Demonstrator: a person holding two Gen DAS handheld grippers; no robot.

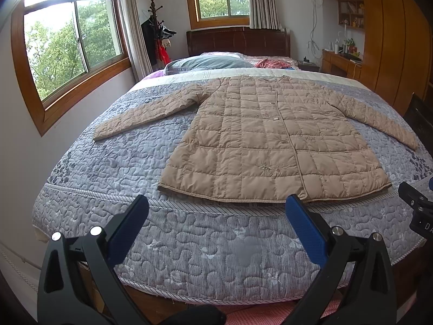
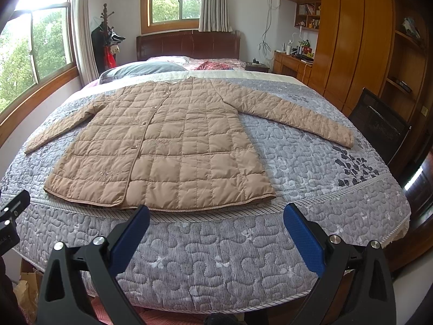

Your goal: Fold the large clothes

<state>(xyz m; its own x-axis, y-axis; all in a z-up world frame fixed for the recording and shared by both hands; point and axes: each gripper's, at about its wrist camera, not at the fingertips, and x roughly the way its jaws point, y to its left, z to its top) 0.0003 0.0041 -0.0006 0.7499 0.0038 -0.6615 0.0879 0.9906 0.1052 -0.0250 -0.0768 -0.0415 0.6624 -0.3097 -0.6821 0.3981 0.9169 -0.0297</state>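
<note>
The tan quilted coat [image 1: 270, 140] is laid flat, front side up, on the grey-blue patterned bedspread [image 1: 203, 249] of the bed; its front is closed, the hem lies near the foot edge of the bed, and the collar is turned toward the headboard [image 1: 238, 42]; both sleeves are spread outward and angled down toward the foot, one toward the window [image 1: 73, 43] side, the other toward the wooden wardrobe [image 2: 351, 35] side; the left hand-held gripper [image 1: 217, 211] is held above the foot of the bed, short of the hem, its blue-padded fingers [image 1: 305, 233] spread wide with nothing between them; the right hand-held gripper [image 2: 216, 220] is likewise held above the foot of the bed, just short of the hem, released and grasping nothing, its fingers [image 2: 304, 239] wide apart; neither is touching the coat; a grey pillow [image 1: 208, 63] and a red checked cloth [image 1: 273, 63] are seen beyond the collar, near the headboard; a coat stand [image 2: 107, 38] is placed in the corner between the windows; a dark chair [image 2: 379, 124] is set beside the bed on the wardrobe side
</note>
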